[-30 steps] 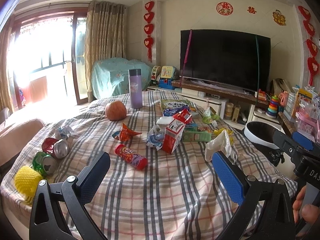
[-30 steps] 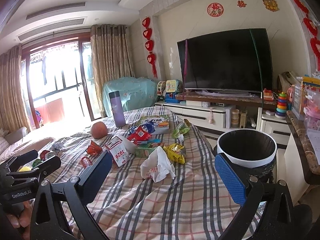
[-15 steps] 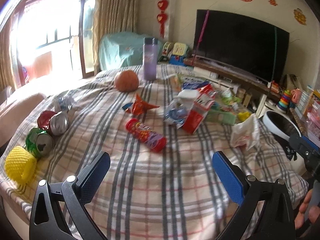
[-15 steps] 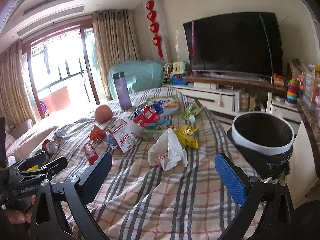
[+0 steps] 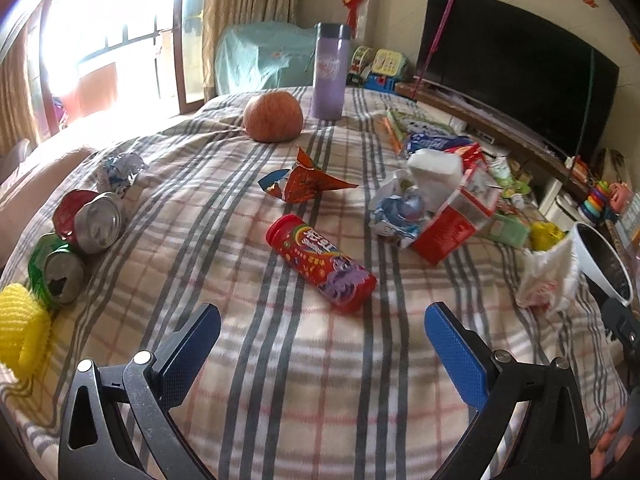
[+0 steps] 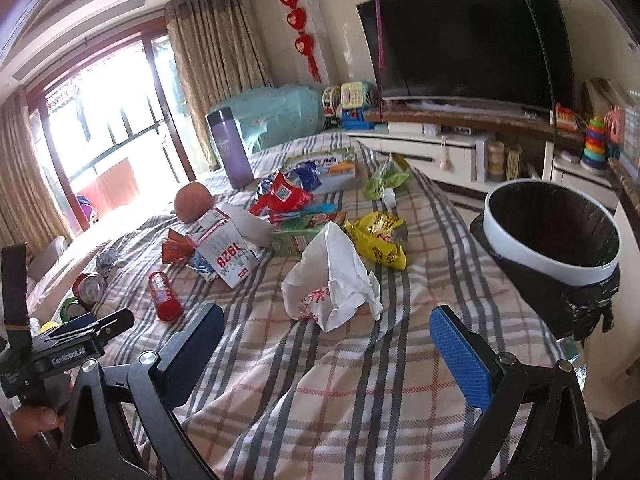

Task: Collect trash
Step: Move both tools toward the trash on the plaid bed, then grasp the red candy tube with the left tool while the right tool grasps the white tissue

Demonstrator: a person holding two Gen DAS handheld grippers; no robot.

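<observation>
Trash lies scattered on a plaid-covered table point(image 5: 304, 384). My left gripper point(image 5: 322, 352) is open and empty, just short of a red candy tube point(image 5: 322, 266) lying on its side. Beyond it lie an orange wrapper point(image 5: 308, 182), a red milk carton point(image 5: 452, 224) and two crushed cans point(image 5: 80, 240). My right gripper point(image 6: 326, 354) is open and empty, just short of a crumpled white bag point(image 6: 332, 284). A yellow wrapper point(image 6: 378, 242) lies behind the bag. The black-lined bin with a white rim point(image 6: 552, 236) stands off the table's right edge.
A purple flask point(image 5: 330, 70) and an orange fruit point(image 5: 273, 116) stand at the table's far side. A yellow mesh ball point(image 5: 20, 330) sits at the left edge. A TV point(image 6: 468, 44) on a low cabinet with toys lines the far wall.
Both grippers have moved forward and tilted down toward the table. The candy tube and the white bag now sit closer to the open jaws. Nothing has been taken hold of.
</observation>
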